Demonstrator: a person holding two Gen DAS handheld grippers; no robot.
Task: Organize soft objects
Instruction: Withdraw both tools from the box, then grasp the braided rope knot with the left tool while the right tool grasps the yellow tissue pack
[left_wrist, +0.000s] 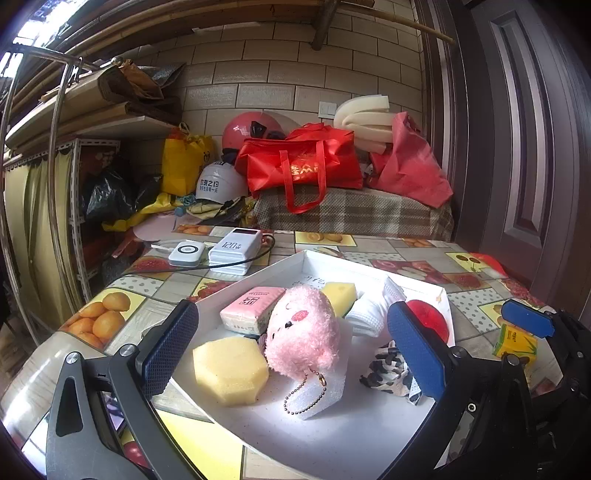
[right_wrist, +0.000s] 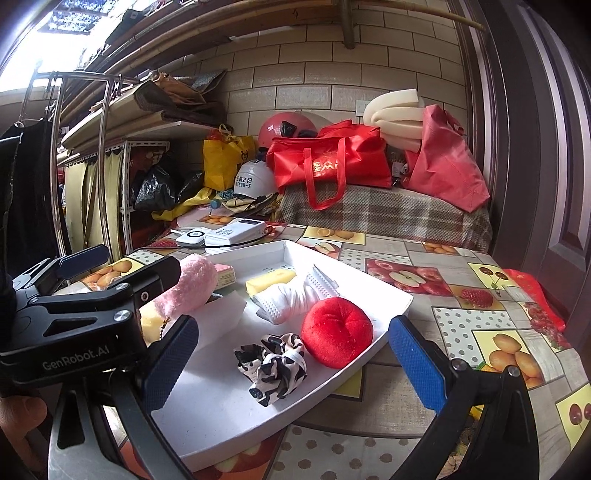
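While both hand-held units hover over the near side of the shallow white rectangular tray (left_wrist: 295, 260), neither one grips anything. The left gripper (left_wrist: 291, 350) has its 2 blue textured pads spread wide, and the pads touch no object. Between them in the left wrist view lie the fluffy pink plush toy with a bead chain (left_wrist: 303, 328) and the pale yellow octagonal sponge block (left_wrist: 229, 373), which sits just beside the toy on the tray floor. The right gripper (right_wrist: 293, 362) is likewise spread wide and holds nothing. Its left pad stands over the tray floor; its right pad stands outside the tray's near-right rim, above the fruit-print oilcloth table cover (right_wrist: 461, 295).

Tray contents, right wrist view:
- red round plush cushion (right_wrist: 336, 332), close against the right rim
- black-and-white cow-print fabric scrunchie (right_wrist: 273, 363), touching or nearly touching the cushion
- white folded knitted cloth (right_wrist: 291, 297), behind the cushion
- yellow wedge-shaped sponge (right_wrist: 269, 278), just beside the cloth
- pink wrapped tissue pack (left_wrist: 251, 310), touching the plush toy

Bare tray floor shows in the near corner, in front of the scrunchie. Open table surface lies to the right of the tray. 2 white power banks (left_wrist: 221, 251) rest on the table beyond the tray's far-left edge, well apart from both grippers.
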